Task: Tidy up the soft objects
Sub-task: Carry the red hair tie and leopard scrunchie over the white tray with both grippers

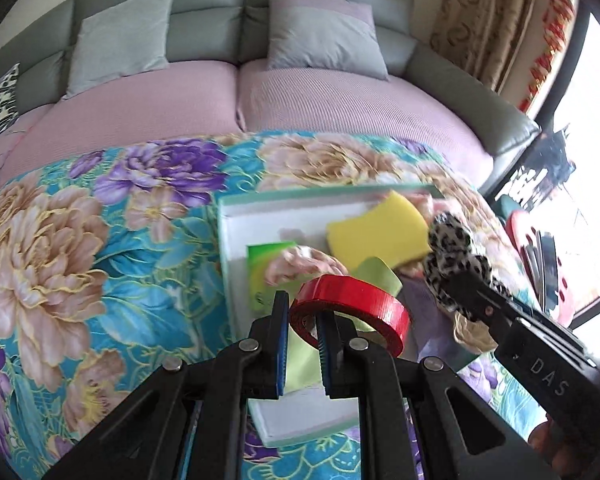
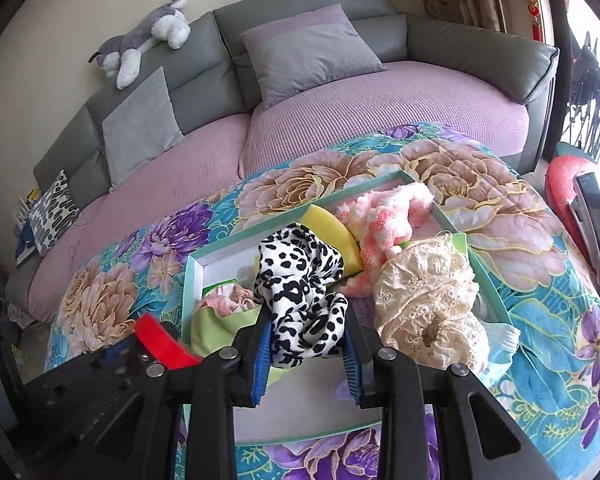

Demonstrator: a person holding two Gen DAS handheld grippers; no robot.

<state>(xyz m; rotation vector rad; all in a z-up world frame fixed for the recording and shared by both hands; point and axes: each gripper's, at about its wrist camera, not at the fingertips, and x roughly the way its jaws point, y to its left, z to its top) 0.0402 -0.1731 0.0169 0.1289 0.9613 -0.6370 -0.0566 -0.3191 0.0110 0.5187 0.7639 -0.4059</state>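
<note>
A floral blanket covers the table before a grey sofa. Over the box, the left gripper clamps red tape; the right gripper clamps spotted cloth, seemingly a scrunchie.

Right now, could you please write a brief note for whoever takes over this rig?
Left gripper: shut on the red tape roll, over the box's near corner.
Right gripper: shut on the black-and-white spotted cloth, above the box.
Done: yellow sponge, pink fluffy piece and cream lace piece lie in the box.
Left: place the cloth and the tape.
</note>
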